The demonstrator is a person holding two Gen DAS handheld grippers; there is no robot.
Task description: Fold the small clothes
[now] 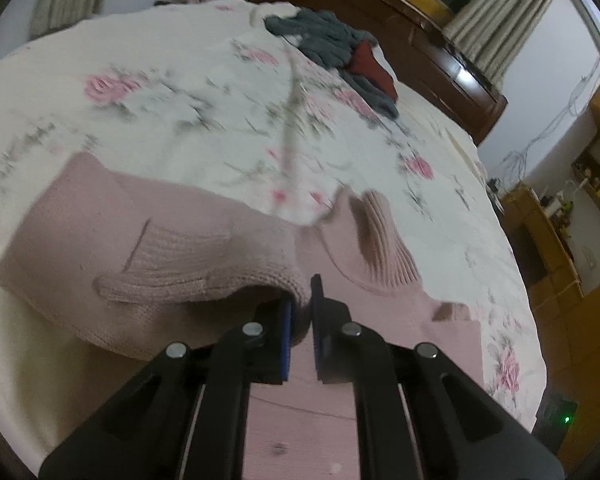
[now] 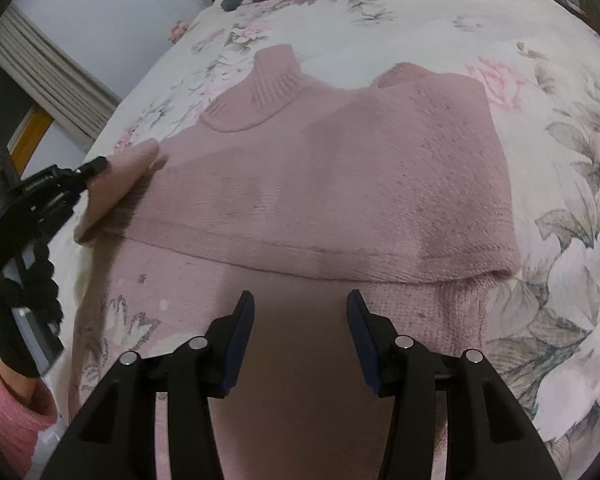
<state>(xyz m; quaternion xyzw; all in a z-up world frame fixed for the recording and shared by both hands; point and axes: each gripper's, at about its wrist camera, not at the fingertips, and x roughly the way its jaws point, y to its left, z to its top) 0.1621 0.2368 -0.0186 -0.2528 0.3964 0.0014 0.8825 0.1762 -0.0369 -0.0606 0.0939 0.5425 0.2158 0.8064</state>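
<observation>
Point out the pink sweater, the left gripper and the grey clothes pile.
pink sweater (image 2: 340,184): right wrist view, flat body panel.
left gripper (image 1: 301,316): left wrist view, between fingertips pinching the sweater.
grey clothes pile (image 1: 324,36): left wrist view, top of heap.

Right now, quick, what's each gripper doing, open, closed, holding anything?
Left gripper: shut on the pink sweater, pinching its sleeve.
Right gripper: open, holding nothing, above the sweater's lower part.

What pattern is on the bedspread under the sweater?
Cream bedspread printed with pink roses and grey-green leaves; clearest in the right wrist view.
</observation>
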